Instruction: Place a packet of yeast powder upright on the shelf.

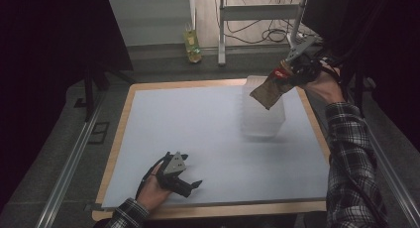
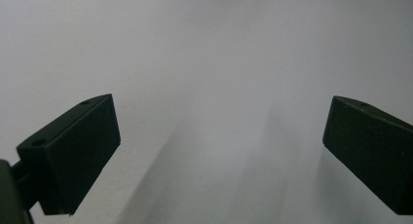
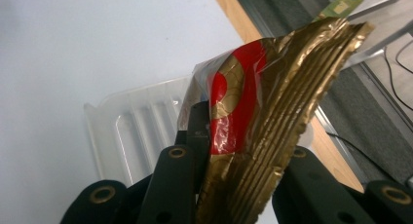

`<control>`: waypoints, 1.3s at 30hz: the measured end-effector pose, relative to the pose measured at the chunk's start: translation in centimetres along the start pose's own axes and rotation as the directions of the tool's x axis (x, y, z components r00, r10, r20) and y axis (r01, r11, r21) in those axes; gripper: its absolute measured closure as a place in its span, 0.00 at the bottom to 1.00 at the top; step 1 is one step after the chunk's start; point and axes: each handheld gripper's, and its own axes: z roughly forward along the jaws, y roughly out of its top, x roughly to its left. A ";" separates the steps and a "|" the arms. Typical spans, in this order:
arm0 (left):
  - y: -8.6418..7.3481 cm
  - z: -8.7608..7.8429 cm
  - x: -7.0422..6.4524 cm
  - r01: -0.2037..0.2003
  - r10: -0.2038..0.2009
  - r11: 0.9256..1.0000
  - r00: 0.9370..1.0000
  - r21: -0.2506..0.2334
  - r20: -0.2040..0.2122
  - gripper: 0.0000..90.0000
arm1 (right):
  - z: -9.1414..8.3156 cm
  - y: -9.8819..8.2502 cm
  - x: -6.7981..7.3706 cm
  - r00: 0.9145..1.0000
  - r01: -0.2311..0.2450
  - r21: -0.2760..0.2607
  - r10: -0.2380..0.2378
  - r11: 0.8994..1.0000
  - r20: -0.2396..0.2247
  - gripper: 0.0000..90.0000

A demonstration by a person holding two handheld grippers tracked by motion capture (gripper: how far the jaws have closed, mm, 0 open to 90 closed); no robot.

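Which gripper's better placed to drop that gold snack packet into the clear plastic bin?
Right. The right gripper is shut on the gold packet just above the clear bin. The left gripper sits open and empty at the table's near edge.

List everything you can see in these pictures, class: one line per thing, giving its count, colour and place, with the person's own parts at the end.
Snack packet: one, gold with red, crimped edge, clamped in the right gripper, raised above the container.
Plastic container: one, clear and ribbed, on the table's far right part.
Table: one, white top with a wooden rim, centre of the high view.
Green-yellow packet: one, on the floor beyond the table.
Cables: several, dark, on the floor at the far right.
Right gripper: one, black, raised at the far right.
Left gripper: one, black, jaws apart, low at the table's near left.
Sleeves: two, plaid, bottom edge.
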 end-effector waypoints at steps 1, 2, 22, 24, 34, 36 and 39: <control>0.0 0.0 0.0 0.002 -0.002 1.000 1.000 -0.001 0.001 0.00 | 0.3 -0.1 0.0 1.000 0.012 0.004 -0.012 1.000 -0.008 0.84; 0.0 0.0 0.0 0.002 -0.002 1.000 1.000 -0.001 0.001 0.00 | 0.6 -0.2 -0.1 1.000 0.020 0.012 -0.020 1.000 -0.015 0.84; 0.0 0.1 -0.1 -0.007 0.007 1.000 1.000 0.009 0.007 0.01 | 3.1 0.1 0.3 0.985 0.112 0.062 -0.102 0.992 -0.142 0.84; 0.0 0.2 -0.1 -0.007 0.007 1.000 1.000 0.011 0.007 0.01 | 3.3 0.2 0.4 0.984 0.116 0.065 -0.106 0.991 -0.145 0.84; 0.0 0.1 -0.1 -0.013 0.013 1.000 1.000 0.013 0.007 0.01 | 4.0 0.8 0.9 0.976 0.151 0.115 -0.129 0.982 -0.176 0.85; -0.1 0.1 -0.1 -0.013 0.013 1.000 1.000 0.013 0.005 0.01 | 3.8 0.7 0.8 0.977 0.148 0.137 -0.124 0.979 -0.174 0.85; -0.1 0.2 -0.1 -0.012 0.012 1.000 1.000 0.012 0.006 0.01 | 3.3 0.6 0.5 0.979 0.142 0.184 -0.111 0.973 -0.169 0.85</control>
